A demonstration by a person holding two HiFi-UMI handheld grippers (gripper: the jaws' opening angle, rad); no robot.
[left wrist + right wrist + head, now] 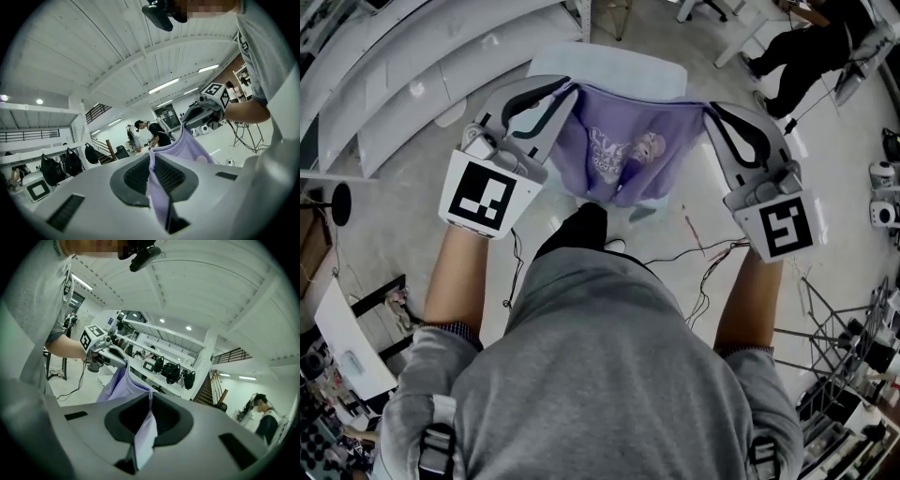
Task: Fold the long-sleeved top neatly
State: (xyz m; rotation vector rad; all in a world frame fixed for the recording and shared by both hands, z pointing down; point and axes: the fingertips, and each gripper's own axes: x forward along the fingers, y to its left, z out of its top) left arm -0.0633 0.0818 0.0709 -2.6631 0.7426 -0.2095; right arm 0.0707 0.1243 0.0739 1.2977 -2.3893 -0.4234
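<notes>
The room is lit brightly and evenly by long white ceiling light strips (164,86) and small round ceiling lamps (188,327), and soft glare is thrown on the pale glossy floor (701,192). Both gripper views are bent strongly at the edges and ringed in black, and the nearest fold of the lilac long-sleeved top (157,200) is rendered soft.

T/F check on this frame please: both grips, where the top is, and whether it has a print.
1. The left gripper is shut on the purple top. True.
2. The right gripper is open and empty. False: its jaws are also closed on an edge of the top.
3. The top lies folded flat on the white table. False: it hangs unfolded in the air between the two grippers.
4. The top has a print on the side facing the head view. True.
</notes>
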